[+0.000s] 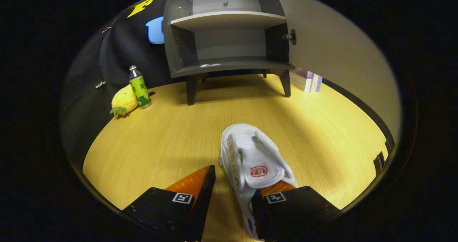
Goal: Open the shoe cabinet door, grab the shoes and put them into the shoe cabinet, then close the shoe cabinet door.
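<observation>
Nearest the lens, the claw (pixel 232 184) reaches forward over the wooden tabletop (pixel 171 138) with its fingers spread apart, clamped on nothing. One finger (pixel 195 183) stands clear of the white shoe (pixel 250 159) with a strip of bare wood between them; the other finger (pixel 277 188) sits at the shoe's tongue and opening, and it is hard to make out whether it rests inside the shoe or only overlaps it. That finger's body covers the shoe's near end, so the heel cannot be seen, and a small blue-and-red patch on the sole edge is partly cut off beside it. The shoe lies on the tabletop with its toe pointing away toward the cabinet, its tongue bearing a red mark too small to read. Beyond the fingers, at the tabletop's far edge, stands the shoe cabinet (pixel 229 42) on short dark legs, its interior exposed with two shelves in sight; its top is cut off. The cabinet door (pixel 332 52) is swung open to one side, a pale panel with a dark hinge where it meets the frame. Behind the door's lower edge some books (pixel 309 81) stand half hidden. Toward the far left corner of the tabletop, a green bottle (pixel 139 86) stands upright, touching a yellow pineapple toy (pixel 123 100) lying on its side. Something small and pale lies on the lower shelf, unclear what.
</observation>
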Motion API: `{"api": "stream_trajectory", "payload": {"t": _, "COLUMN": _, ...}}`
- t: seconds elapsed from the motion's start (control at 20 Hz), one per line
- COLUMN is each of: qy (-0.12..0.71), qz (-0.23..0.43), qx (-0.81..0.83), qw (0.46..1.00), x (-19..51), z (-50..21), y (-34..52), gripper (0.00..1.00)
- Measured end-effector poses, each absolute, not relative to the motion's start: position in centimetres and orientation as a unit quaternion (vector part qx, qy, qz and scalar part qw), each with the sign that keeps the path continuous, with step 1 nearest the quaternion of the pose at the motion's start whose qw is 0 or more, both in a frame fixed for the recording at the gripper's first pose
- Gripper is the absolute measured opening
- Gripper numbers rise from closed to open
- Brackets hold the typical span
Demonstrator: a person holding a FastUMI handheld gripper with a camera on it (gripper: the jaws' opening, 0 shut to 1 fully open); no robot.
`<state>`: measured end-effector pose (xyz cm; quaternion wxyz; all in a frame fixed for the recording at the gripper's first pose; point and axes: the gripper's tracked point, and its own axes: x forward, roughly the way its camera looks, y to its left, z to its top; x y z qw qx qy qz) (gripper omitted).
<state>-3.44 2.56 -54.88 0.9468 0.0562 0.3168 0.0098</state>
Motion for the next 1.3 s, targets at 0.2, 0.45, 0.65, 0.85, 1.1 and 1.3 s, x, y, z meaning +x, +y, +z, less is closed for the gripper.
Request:
{"api": "stream_trajectory", "payload": {"t": 0.2, "qy": 0.319, "qz": 0.024, "qx": 0.09, "qw": 0.943, "x": -2.0, "z": -54.5, "y": 3.2, "gripper": 0.23}}
{"api": "stream_trajectory", "payload": {"t": 0.45, "qy": 0.318, "qz": 0.025, "qx": 0.092, "qw": 0.943, "x": -0.9, "z": -52.1, "y": 2.5, "gripper": 0.08}}
{"api": "stream_trajectory", "payload": {"t": 0.65, "qy": 0.282, "qz": 0.029, "qx": 0.103, "qw": 0.953, "x": 0.1, "z": -44.2, "y": 1.2, "gripper": 0.09}}
{"api": "stream_trajectory", "payload": {"t": 0.85, "qy": 0.226, "qz": 0.032, "qx": 0.116, "qw": 0.967, "x": 3.7, "z": -33.0, "y": 0.5, "gripper": 0.09}}
{"api": "stream_trajectory", "payload": {"t": 1.1, "qy": 0.173, "qz": 0.045, "qx": 0.137, "qw": 0.974, "x": 10.7, "z": -21.0, "y": 0.5, "gripper": 0.08}}
{"api": "stream_trajectory", "payload": {"t": 1.3, "qy": 0.15, "qz": 0.065, "qx": 0.146, "qw": 0.976, "x": 17.3, "z": -15.1, "y": 1.4, "gripper": 0.08}}
